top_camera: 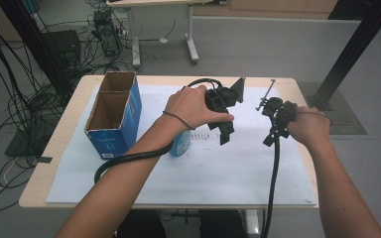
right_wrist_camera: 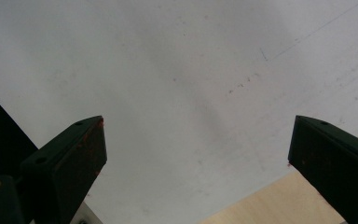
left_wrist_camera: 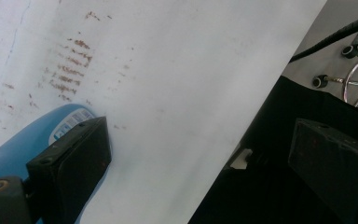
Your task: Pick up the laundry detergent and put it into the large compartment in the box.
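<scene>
Blue bottle (top_camera: 182, 143) on the white sheet (top_camera: 228, 168) near the middle of the desk (top_camera: 54, 148), just right of the blue cardboard box (top_camera: 114, 116) with two open compartments, partly hidden under the left wrist. Left hand-held gripper (top_camera: 223, 116) held above the sheet just right of the bottle, released, jaws spread wide with nothing between them; in the left gripper view, bottle (left_wrist_camera: 23, 144) just behind the left jaw, contact not clear. Right hand-held gripper (top_camera: 277, 121) farther right, near the desk's right edge, released too, jaws wide apart over bare sheet (right_wrist_camera: 182, 84).
</scene>
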A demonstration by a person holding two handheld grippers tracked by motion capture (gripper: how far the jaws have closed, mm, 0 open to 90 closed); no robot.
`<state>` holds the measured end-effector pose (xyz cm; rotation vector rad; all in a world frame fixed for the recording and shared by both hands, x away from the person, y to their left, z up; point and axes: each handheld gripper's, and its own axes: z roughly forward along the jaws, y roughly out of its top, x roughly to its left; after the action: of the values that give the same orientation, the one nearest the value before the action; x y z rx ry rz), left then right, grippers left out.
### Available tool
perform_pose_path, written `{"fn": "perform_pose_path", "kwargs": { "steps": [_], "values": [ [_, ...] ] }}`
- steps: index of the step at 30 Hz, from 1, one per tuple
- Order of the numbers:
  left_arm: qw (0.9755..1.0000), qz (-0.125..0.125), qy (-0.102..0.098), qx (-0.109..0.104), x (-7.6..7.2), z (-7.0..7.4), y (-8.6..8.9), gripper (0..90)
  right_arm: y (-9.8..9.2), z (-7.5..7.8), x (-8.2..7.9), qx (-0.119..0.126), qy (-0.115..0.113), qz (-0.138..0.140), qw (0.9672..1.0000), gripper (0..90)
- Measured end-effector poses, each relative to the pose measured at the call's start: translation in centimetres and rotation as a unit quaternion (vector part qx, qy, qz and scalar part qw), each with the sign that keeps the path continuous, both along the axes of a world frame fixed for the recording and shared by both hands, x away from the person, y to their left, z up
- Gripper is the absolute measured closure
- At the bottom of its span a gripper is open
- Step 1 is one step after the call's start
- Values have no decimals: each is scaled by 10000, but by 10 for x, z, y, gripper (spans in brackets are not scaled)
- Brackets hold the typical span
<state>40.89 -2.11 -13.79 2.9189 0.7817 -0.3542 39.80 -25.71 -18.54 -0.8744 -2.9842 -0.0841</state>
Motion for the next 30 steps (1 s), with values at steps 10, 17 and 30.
{"fn": "perform_pose_path", "kwargs": {
  "steps": [10,17,30],
  "values": [
    [10000,20,22,-17,1,-1,0,62,0,0,-1,2,-15,-8,10000,39],
    [10000,27,39,-67,3,-1,2,63,-1,-1,-1,-17,-11,-20,10000,40],
    [9999,52,120,-62,4,-1,1,63,-2,-4,0,-6,8,-10,10000,38]
  ]
}}
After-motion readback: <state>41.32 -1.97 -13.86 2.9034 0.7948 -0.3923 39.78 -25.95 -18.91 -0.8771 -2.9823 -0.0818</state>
